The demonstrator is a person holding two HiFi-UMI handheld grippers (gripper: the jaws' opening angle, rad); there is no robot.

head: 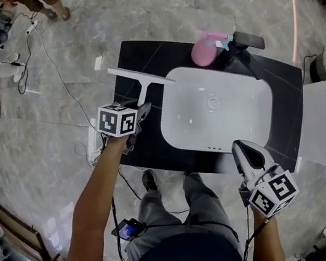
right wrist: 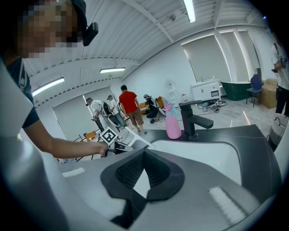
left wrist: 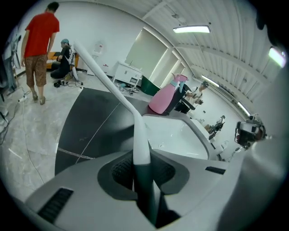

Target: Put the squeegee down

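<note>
We are holding the squeegee (head: 142, 81) over the left side of the black table (head: 154, 150), just beside the white sink (head: 235, 114). Its long blade is reaching toward the table's back left edge. We cannot tell if the blade is touching the table. There is flat, bare table under and around it. Past the left edge there is only grey floor (head: 56, 127), with thin cables (head: 56, 70) lying on it.

The squeegee is looking like a letter T. Its blade is long, thin and pale. Its handle is white and smooth, and it is turning dark at the bottom end.

Our left gripper (left wrist: 142, 169) is squeezing that dark end between its bumpy black fingers (left wrist: 122, 173).

The sink is smooth and shiny with round corners. A pink bottle (head: 204, 52) and a black tap (head: 241, 44) are standing close together behind the sink, well away from the squeegee.

Our right gripper (right wrist: 144, 155) is hanging at the front edge of the table, near the sink. Its fingertips are pressing together and are holding nothing.
</note>
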